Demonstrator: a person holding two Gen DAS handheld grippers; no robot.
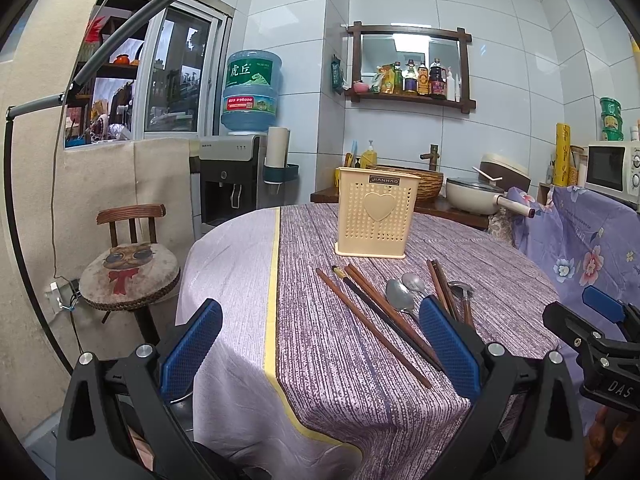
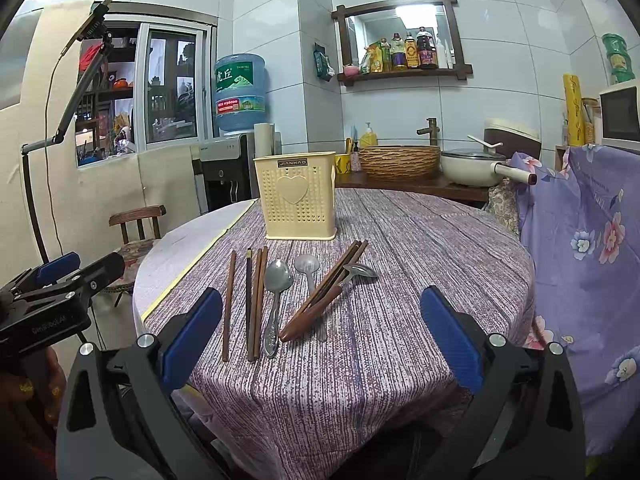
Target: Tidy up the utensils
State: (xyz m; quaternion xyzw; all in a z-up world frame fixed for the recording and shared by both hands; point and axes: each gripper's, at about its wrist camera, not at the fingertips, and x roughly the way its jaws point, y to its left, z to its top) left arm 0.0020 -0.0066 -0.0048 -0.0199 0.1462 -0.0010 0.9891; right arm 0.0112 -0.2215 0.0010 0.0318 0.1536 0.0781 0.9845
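Even, cool indoor light is filling both views, brightest where a ceiling lamp is glaring in the mirror (image 2: 400, 32). Shadows on the tablecloth (image 2: 400, 240) are staying soft and faint. Fisheye distortion is bending the wall tiles (image 1: 500, 40), and black vignetting is darkening every corner. Focus is holding sharp throughout.

Microwave (image 2: 622, 114) cut off at right edge, holder (image 2: 297, 200) interior hidden, shelf bottle labels (image 2: 412, 54) unreadable

Counting what is lying out
Six chopsticks (image 2: 228, 304), three spoons (image 2: 276, 280) and one holder (image 2: 298, 204) are sitting together, the chopsticks showing as four plus two.
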